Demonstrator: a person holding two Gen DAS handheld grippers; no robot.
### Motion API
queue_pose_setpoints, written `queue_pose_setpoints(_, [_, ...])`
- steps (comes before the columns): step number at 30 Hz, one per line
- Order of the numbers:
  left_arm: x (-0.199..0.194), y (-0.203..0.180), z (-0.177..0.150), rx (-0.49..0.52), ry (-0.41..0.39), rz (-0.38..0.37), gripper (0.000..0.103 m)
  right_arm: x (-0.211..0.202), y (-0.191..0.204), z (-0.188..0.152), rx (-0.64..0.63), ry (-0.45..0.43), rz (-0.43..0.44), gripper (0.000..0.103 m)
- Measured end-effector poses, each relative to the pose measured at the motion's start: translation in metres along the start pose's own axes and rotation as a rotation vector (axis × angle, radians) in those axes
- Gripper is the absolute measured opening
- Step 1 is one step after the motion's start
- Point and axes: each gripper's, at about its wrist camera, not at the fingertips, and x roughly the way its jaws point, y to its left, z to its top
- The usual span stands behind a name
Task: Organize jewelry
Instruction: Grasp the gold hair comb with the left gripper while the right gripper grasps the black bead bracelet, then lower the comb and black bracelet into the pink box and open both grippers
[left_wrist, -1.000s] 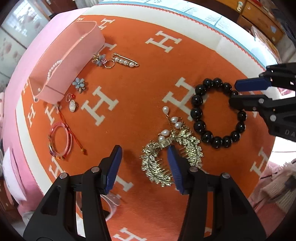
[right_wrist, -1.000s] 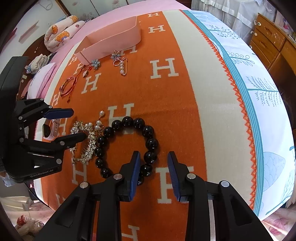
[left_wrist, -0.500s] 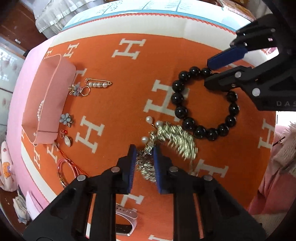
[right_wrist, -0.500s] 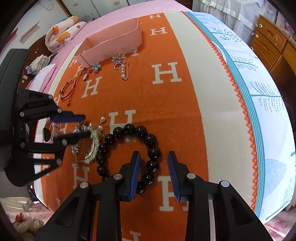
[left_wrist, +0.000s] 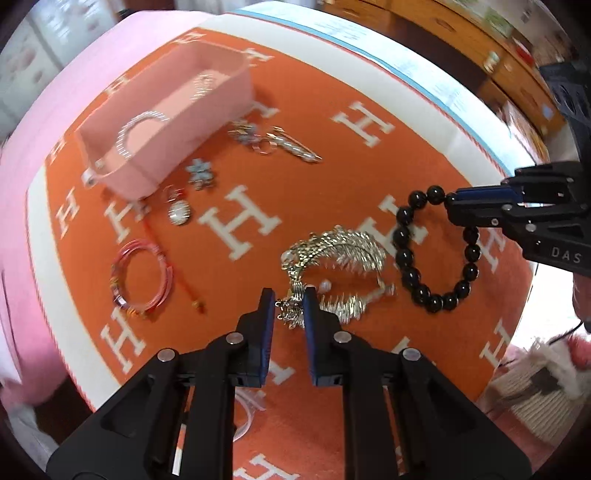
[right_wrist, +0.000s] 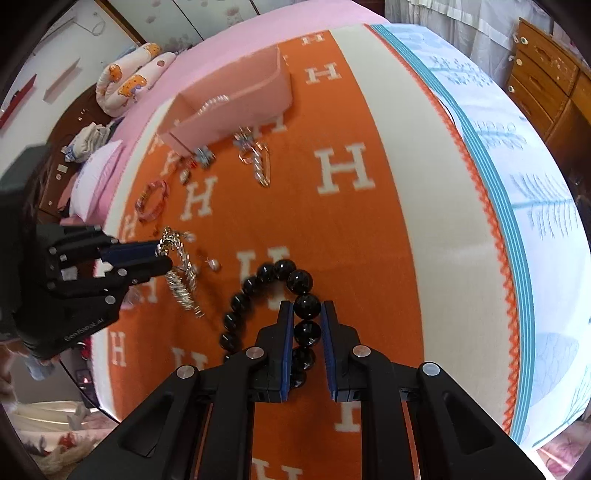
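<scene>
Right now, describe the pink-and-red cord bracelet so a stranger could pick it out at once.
Start at the pink tray on the orange blanket. Just beyond the tray's short end, near the blanket's white border, lies the cord bracelet: several thin pink and red loops coiled into one ring, a red string trailing off it. Its neighbours are small metal charms; it alone is thread.

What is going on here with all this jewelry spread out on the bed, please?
A person is sorting jewelry with two handheld grippers. The left gripper is shut on the gold leaf hair comb, and the right gripper is shut on the black bead bracelet. The pink tray already holds a few pieces, while smaller items lie on the orange blanket beside it.
</scene>
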Motion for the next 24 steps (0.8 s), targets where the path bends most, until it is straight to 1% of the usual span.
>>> queue_pose_setpoints(3, [-0.012,0.014,0.001,-0.063,-0.025,0.007,0.012,-0.008,0.010,0.020,-0.017,-0.016,0.025,0.014])
queue_pose_setpoints(5, [-0.025,0.012,-0.006,-0.102,-0.050,0.019,0.012,-0.014,0.018,0.034,-0.035,-0.029,0.041,0.014])
queue_pose_setpoints(8, [-0.044,0.025,0.000,-0.147,-0.094,0.042,0.012,-0.025,0.034,0.059,-0.067,-0.051,0.064,0.014])
queue_pose_setpoints(13, [-0.073,0.050,0.020,-0.241,-0.151,0.074,0.012,-0.042,0.060,0.113,-0.130,-0.096,0.095,0.014])
queue_pose_setpoints(15, [-0.080,0.061,0.030,-0.271,-0.161,0.088,0.012,-0.048,0.069,0.142,-0.141,-0.120,0.111,0.014])
queue_pose_setpoints(16, [-0.084,0.070,0.037,-0.293,-0.164,0.094,0.012,-0.050,0.072,0.151,-0.141,-0.128,0.117,0.014])
queue_pose_setpoints(20, [-0.075,0.099,0.061,-0.368,-0.156,0.125,0.012,-0.052,0.080,0.201,-0.131,-0.167,0.150,0.014])
queue_pose_setpoints(22, [-0.064,0.114,0.073,-0.407,-0.137,0.131,0.012,-0.046,0.086,0.227,-0.122,-0.170,0.174,0.014])
queue_pose_setpoints(24, [-0.050,0.124,0.080,-0.444,-0.113,0.126,0.012,-0.037,0.091,0.246,-0.120,-0.167,0.185,0.014])
